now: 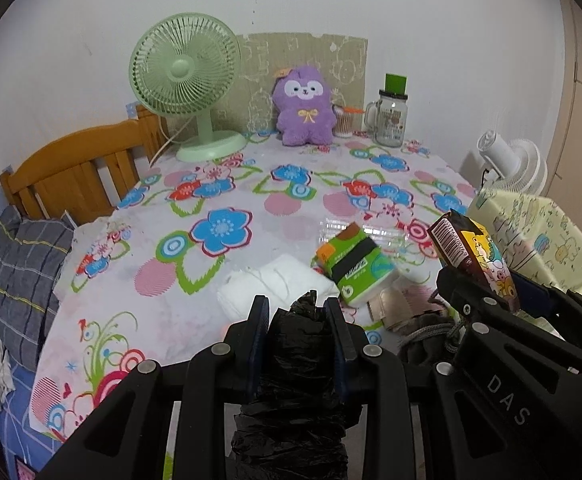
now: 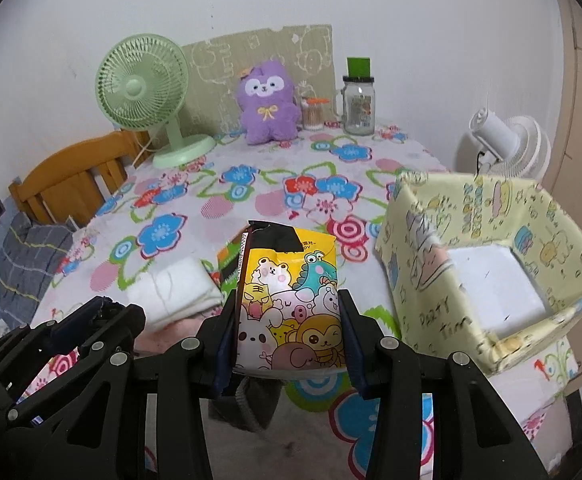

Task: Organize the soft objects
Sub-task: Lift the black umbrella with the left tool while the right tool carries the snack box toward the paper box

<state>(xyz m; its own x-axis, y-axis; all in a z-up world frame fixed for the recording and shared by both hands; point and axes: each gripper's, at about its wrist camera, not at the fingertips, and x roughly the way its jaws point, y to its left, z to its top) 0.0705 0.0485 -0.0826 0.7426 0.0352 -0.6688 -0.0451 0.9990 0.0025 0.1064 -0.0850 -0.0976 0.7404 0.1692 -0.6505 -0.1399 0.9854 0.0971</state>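
The right tongs (image 2: 291, 328) clamp the cartoon tissue pack (image 2: 291, 308) beside the yellow box (image 2: 419, 280); the left tongs (image 1: 297, 316) pinch a black bag roll (image 1: 297, 360). Loose wrapping could slip out.

Ahead of the left gripper (image 1: 298, 308), the folded white cloth (image 1: 275, 284) and green tissue pack (image 1: 355, 270) blocked the way; bare tablecloth (image 1: 163, 320) lay open leftward. The yellow box (image 2: 491, 272) stood right of the right gripper (image 2: 291, 328).

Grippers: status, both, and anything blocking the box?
Left gripper shut on black plastic bag. Right gripper shut on cartoon tissue pack. Yellow box open, to the right, path unobstructed.
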